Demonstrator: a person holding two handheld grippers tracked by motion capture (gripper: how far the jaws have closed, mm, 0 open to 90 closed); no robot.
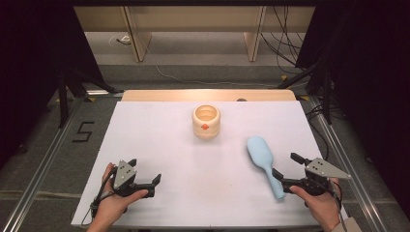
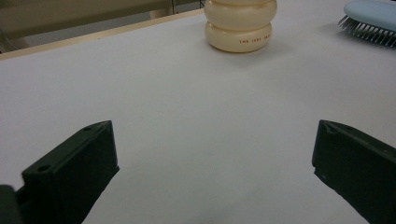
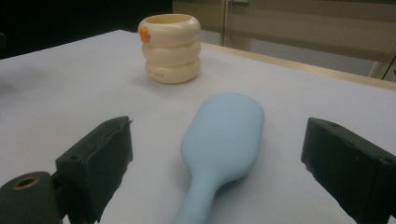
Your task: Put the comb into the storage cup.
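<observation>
High view: left gripper [image 1: 145,180] open, parked empty on the table [image 1: 159,140]. Right gripper [image 1: 286,168] open beside the hairbrush [image 1: 263,159] handle, likely lining up a grab.

Left gripper view: cup [image 2: 240,25] far ahead, nothing between jaws.

Right gripper view: brush lies bristles down, handle between the spread jaws, untouched.

Hairbrush [image 3: 224,135] matt smooth plastic; cup [image 3: 171,46] glossy; table [image 1: 159,145] matt white.
</observation>
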